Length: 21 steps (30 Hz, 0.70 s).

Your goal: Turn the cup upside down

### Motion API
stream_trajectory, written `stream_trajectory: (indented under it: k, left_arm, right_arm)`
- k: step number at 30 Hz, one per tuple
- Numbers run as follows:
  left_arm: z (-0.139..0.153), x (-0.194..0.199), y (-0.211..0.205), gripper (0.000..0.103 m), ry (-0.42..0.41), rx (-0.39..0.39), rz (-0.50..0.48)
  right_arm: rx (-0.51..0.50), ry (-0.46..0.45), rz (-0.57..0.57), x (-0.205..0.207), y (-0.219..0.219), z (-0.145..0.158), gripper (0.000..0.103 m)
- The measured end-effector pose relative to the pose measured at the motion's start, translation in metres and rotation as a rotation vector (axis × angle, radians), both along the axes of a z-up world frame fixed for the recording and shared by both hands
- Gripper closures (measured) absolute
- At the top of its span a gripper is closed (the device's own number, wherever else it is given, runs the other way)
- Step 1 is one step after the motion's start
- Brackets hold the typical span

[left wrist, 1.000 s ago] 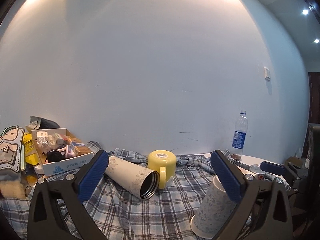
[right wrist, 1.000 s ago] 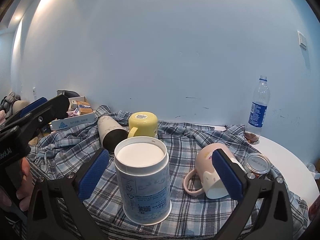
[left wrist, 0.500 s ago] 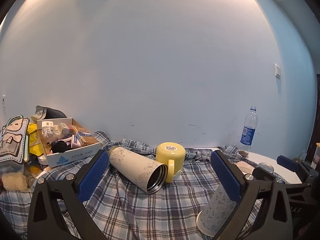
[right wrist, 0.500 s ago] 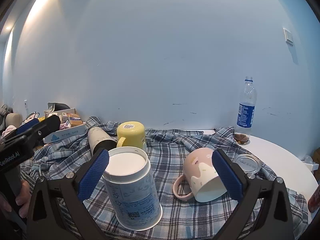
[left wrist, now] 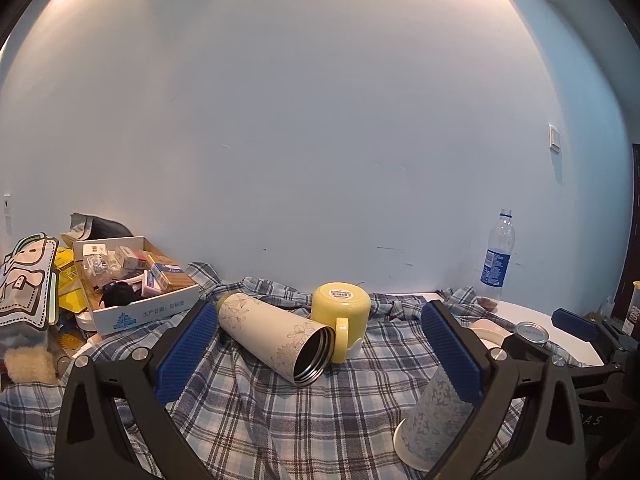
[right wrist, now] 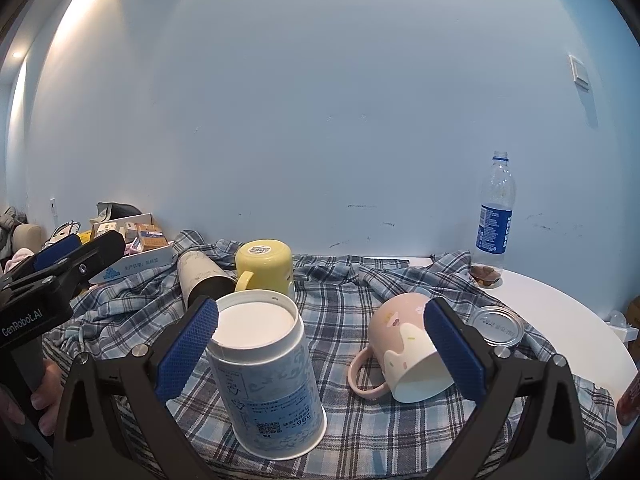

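A white-and-blue paper cup (right wrist: 267,376) stands upside down on the plaid cloth, just inside my right gripper's left finger; it also shows in the left wrist view (left wrist: 434,420). A pink mug (right wrist: 408,350) lies on its side by the right finger. A yellow mug (left wrist: 341,314) stands upside down at mid table, also in the right wrist view (right wrist: 264,264). A cream floral flask (left wrist: 276,338) lies on its side beside it. My left gripper (left wrist: 320,354) and right gripper (right wrist: 320,354) are both open and empty.
A cardboard box of small items (left wrist: 132,280) sits at the left. A water bottle (right wrist: 495,216) stands by the wall on the white table (right wrist: 560,320). A metal jar lid (right wrist: 496,325) lies near the pink mug. The left gripper body (right wrist: 48,288) shows at left.
Both grippers have drawn back and shifted slightly; the cups sit a little farther off in each view. No object has moved.
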<state>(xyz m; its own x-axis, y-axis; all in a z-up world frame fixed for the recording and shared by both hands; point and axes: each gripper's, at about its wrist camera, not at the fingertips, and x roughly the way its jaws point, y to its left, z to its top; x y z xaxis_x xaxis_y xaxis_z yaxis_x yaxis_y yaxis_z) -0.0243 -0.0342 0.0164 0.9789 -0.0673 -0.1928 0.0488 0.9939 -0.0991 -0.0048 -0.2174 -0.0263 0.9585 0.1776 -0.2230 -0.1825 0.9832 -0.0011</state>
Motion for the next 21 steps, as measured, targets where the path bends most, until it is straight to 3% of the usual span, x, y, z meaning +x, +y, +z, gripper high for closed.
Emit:
stream_trajectory:
  k: [21]
  left_arm:
    - [-0.0016,0.002,0.0047,0.0,0.017,-0.027,0.0]
  right_arm:
    - [-0.002,0.003,0.0,0.0002,-0.0001,-0.0007,0.0]
